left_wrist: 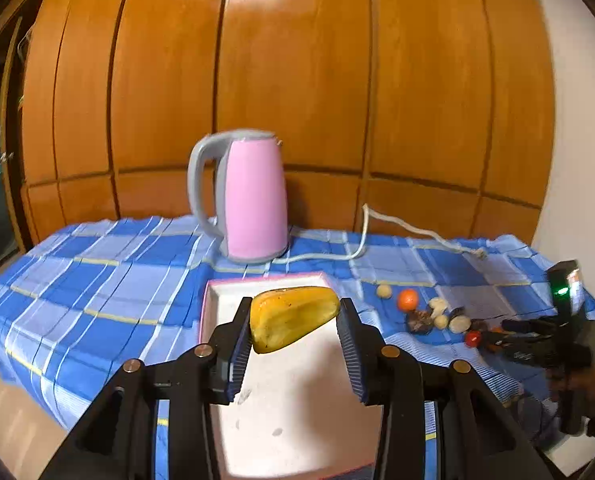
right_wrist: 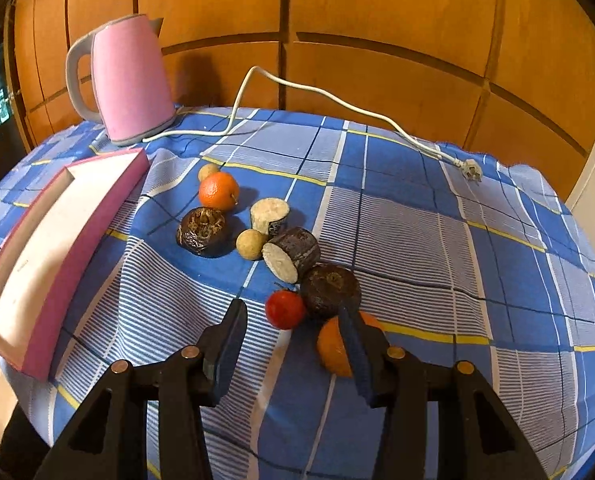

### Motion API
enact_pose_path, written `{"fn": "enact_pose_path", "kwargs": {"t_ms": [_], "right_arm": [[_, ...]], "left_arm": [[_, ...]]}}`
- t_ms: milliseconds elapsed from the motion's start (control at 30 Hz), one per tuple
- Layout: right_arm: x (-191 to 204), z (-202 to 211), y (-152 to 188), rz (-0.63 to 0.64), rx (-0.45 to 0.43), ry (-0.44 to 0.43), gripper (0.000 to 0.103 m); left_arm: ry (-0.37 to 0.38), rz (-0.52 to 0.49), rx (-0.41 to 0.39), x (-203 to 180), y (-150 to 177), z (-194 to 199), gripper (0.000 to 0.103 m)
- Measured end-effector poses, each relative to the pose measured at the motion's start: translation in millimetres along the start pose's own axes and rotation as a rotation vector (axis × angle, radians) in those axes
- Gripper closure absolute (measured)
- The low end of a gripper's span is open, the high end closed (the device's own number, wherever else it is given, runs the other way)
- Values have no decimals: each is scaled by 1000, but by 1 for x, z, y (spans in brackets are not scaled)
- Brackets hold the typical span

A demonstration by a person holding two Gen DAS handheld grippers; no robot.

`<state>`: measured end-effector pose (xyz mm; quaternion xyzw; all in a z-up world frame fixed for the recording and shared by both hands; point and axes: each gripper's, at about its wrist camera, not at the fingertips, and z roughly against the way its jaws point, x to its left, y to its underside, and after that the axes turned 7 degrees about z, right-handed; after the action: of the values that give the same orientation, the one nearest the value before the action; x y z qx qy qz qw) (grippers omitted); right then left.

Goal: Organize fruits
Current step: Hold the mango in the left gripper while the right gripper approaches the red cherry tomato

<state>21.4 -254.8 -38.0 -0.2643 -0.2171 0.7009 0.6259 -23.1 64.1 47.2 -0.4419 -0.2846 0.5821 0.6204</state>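
My left gripper (left_wrist: 295, 316) is shut on a yellow starfruit (left_wrist: 293, 316) and holds it above the pink-rimmed white tray (left_wrist: 297, 420). My right gripper (right_wrist: 293, 324) is open and empty, low over the cloth. A small red fruit (right_wrist: 284, 309) lies just ahead between its fingers. An orange (right_wrist: 333, 348) lies partly behind its right finger. Beyond lie a dark round fruit (right_wrist: 330, 289), a cut dark piece with a pale face (right_wrist: 291, 258), another pale cut piece (right_wrist: 268, 213), a shrivelled dark fruit (right_wrist: 202, 231), two small tan balls, and a second orange (right_wrist: 218, 191). The tray (right_wrist: 37, 264) is at the left.
A pink kettle (left_wrist: 253, 196) (right_wrist: 131, 80) stands at the back of the blue checked tablecloth (right_wrist: 417, 220). Its white cord (right_wrist: 337, 100) runs across the cloth to a plug (right_wrist: 471, 169). A wooden wardrobe stands behind the table. The right gripper's body (left_wrist: 553, 332) shows at the right of the left wrist view.
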Motion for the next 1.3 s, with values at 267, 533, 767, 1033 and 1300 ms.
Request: {"fn": "enact_pose_path", "kwargs": {"t_ms": [267, 533, 767, 1033, 1300], "right_arm": [[-9, 4, 3, -28, -9, -45, 57], [3, -13, -6, 26, 1, -65, 67], [2, -28, -6, 14, 35, -79, 74], [6, -33, -9, 45, 40, -65, 74], [13, -35, -10, 90, 54, -18, 74]], "left_arm": [[-53, 29, 87, 0, 23, -27, 61], [-94, 72, 120, 13, 28, -46, 61], [-91, 95, 174, 21, 34, -62, 61], [-110, 106, 183, 27, 26, -76, 61], [-121, 143, 215, 43, 8, -97, 61]]}}
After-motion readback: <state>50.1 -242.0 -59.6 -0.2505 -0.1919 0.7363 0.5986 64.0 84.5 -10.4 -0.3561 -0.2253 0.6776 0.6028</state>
